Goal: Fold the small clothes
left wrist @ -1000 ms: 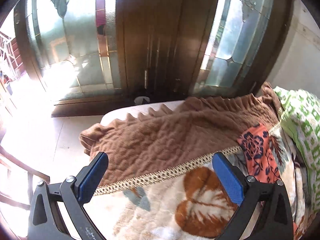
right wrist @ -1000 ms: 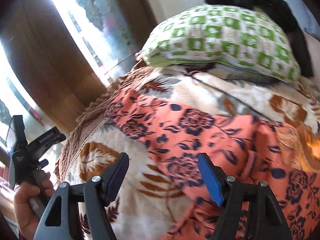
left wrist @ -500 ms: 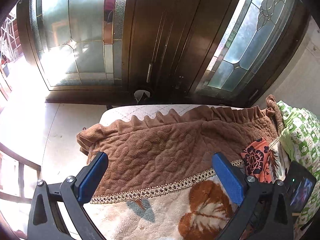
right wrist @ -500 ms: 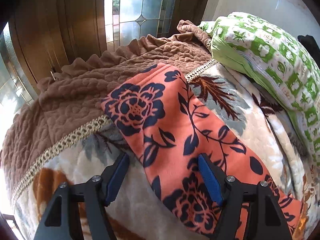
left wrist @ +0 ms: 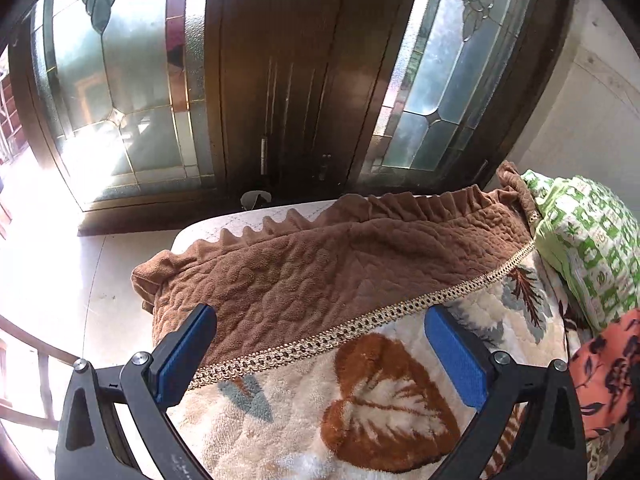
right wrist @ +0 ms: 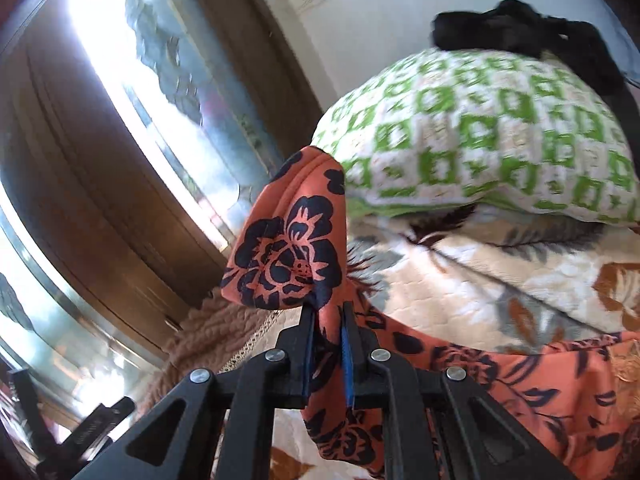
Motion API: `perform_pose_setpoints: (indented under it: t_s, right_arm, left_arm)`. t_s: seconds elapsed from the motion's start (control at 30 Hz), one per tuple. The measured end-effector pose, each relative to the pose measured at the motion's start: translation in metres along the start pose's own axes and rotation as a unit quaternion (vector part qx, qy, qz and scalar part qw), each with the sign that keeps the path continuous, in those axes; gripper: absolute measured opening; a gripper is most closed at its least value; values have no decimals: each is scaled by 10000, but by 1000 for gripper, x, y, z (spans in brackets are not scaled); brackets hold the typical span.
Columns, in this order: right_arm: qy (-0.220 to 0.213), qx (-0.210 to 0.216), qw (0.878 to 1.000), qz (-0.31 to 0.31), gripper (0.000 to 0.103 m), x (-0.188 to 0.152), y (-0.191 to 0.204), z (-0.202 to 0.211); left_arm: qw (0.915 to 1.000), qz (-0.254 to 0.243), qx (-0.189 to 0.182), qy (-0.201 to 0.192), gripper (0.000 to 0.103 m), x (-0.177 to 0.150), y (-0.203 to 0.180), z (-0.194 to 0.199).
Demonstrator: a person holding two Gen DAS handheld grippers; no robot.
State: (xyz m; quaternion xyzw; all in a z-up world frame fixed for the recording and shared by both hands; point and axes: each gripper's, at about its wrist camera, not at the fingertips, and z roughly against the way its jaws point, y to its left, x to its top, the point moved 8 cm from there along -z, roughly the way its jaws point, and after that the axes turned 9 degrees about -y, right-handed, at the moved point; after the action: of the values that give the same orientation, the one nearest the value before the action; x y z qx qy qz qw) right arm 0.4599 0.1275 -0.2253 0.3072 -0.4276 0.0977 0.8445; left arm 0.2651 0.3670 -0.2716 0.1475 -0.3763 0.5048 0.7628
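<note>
While no writing is legible, right hand-held gripper (right wrist: 326, 330) clamps orange garment (right wrist: 288, 248), partly cut off; left hand-held gripper (left wrist: 320, 340) gapes over blanket (left wrist: 320, 272).

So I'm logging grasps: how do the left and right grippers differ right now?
The left gripper has its fingers spread wide and holds nothing, hovering over the blanket. The right gripper is shut on the orange floral garment, lifting one end up. Both have blue-padded black fingers.
</note>
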Motion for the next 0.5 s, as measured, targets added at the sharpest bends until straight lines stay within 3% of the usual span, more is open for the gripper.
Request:
perform_pose_setpoints:
  t_s: [0.13, 0.27, 0.4, 0.5]
  right_arm:
    - [-843, -20, 9932, -801, 12, 38, -82, 110]
    - [-1484, -441, 9763, -1512, 12, 37, -180, 216]
    - [-1842, -1183, 9539, -2053, 12, -6, -275, 301]
    - [-1625, -1496, 9410, -2564, 16, -52, -338, 328]
  left_arm:
    - [9967, -664, -426, -213, 103, -16, -47, 22]
    - [9818, -1505, -1083, -418, 103, -47, -110, 54]
    - [9526, -2380, -1790, -627, 103, -95, -177, 95]
    - [9225, -3005, -2355, -575, 103, -144, -220, 125]
